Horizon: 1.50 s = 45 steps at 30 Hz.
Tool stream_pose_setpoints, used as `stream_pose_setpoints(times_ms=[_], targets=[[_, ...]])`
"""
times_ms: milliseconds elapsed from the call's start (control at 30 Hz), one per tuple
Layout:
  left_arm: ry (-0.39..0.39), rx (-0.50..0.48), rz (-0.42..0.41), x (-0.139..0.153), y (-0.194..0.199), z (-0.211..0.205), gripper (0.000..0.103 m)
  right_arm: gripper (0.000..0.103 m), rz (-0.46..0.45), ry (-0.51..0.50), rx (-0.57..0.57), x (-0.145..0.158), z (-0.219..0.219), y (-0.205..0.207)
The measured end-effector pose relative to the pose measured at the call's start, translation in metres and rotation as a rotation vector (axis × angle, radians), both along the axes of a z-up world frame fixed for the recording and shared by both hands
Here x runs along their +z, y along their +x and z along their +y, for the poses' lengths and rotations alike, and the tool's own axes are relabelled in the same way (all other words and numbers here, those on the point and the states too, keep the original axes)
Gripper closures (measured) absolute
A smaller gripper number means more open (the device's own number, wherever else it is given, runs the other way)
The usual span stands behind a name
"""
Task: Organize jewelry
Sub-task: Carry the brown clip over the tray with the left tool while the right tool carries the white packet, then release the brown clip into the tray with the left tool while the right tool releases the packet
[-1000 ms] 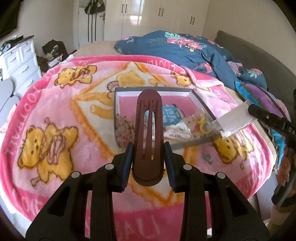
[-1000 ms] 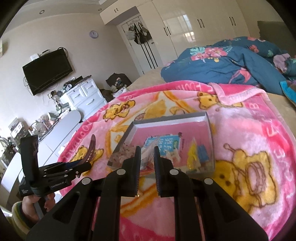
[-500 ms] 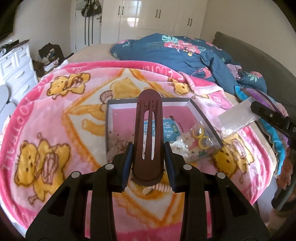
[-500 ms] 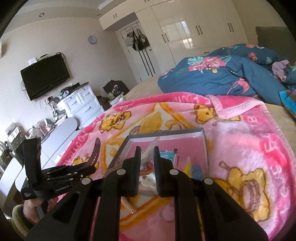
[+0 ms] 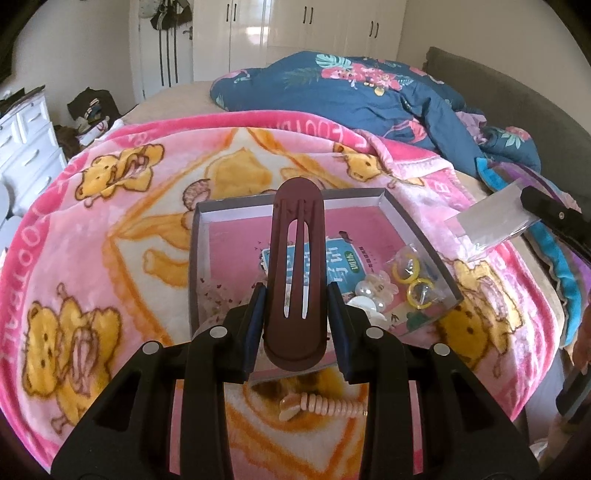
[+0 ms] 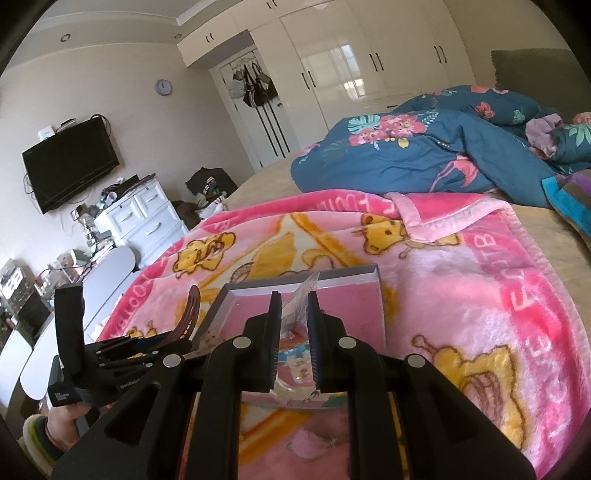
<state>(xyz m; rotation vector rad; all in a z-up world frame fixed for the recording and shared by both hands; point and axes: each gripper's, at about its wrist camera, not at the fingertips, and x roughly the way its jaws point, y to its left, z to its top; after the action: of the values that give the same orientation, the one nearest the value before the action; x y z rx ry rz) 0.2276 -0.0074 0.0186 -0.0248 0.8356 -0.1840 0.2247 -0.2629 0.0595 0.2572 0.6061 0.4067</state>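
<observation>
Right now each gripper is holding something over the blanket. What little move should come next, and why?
Probably ease the left gripper forward and down, so the brown hair clip it clamps ends up in the grey tray. The clip already hangs over the tray's near edge, while the right gripper holds a clear plastic bag off to the side, out of the way.

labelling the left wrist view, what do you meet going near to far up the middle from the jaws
bead string on the blanket → brown hair clip held in the left gripper → grey tray far rim → pink bear blanket → blue floral duvet → white wardrobe
</observation>
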Motion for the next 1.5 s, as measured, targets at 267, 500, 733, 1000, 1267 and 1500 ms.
stream_pose_setpoints(times_ms=[267, 500, 733, 1000, 1267, 1500], targets=[[0.012, 0.002, 0.033, -0.02, 0.019, -0.003, 0.078, 0.09, 0.049, -0.011, -0.006, -0.022, 0.005, 0.022], [0.023, 0.012, 0.072, -0.04, 0.032, -0.003, 0.078, 0.09, 0.097, -0.011, -0.021, -0.045, 0.01, 0.042], [0.025, 0.023, 0.084, -0.049, 0.037, 0.0, 0.07, 0.09, 0.136, -0.01, -0.037, -0.063, 0.015, 0.057], [0.029, 0.024, 0.073, -0.045, 0.034, 0.001, 0.059, 0.086, 0.174, -0.008, -0.043, -0.077, 0.02, 0.068], [0.025, 0.03, 0.049, -0.032, 0.022, 0.004, 0.048, 0.059, 0.123, -0.034, -0.045, -0.061, 0.017, 0.05], [0.017, 0.043, 0.01, -0.013, 0.008, 0.005, 0.031, 0.025, 0.039, -0.037, -0.071, -0.03, 0.0, 0.017]])
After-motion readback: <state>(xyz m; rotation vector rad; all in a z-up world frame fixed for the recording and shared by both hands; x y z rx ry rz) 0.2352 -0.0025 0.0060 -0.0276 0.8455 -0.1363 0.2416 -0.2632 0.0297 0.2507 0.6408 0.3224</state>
